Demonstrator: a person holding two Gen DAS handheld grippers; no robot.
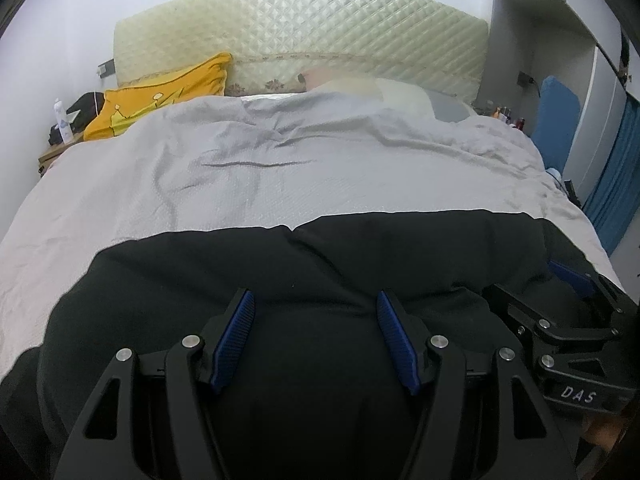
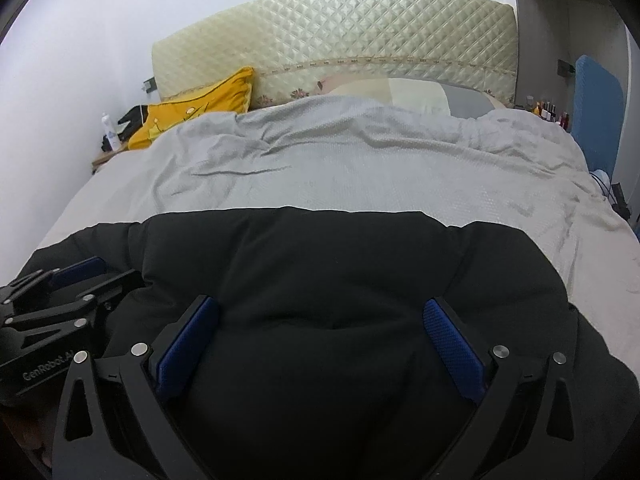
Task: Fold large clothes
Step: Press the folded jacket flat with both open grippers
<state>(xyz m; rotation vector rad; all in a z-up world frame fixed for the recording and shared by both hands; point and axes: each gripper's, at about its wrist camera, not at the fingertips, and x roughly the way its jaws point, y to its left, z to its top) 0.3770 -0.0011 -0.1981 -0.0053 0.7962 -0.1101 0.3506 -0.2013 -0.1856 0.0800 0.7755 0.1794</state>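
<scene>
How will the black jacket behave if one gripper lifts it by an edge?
Probably floppy: the black jacket drapes over the grey bedspread with soft creases. Its puffy bulges suggest padding, so likely bulky yet light. One-edge lifts would likely let it sag and unfold.

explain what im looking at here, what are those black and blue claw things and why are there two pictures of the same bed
The claws are hand-held grippers: a person holds one in each hand, and each carries a wide-angle camera looking forward along its two fingers. So one picture is from the left gripper, the other from the right gripper. Each also shows its partner at the edge. The blue strips are the finger pads.

Both hover over a black jacket spread on a bed with a grey cover. Behind are a yellow pillow and a quilted headboard.

Both grippers are open. Nothing is pinched between the pads, though whether they touch the fabric is hard to tell.
</scene>
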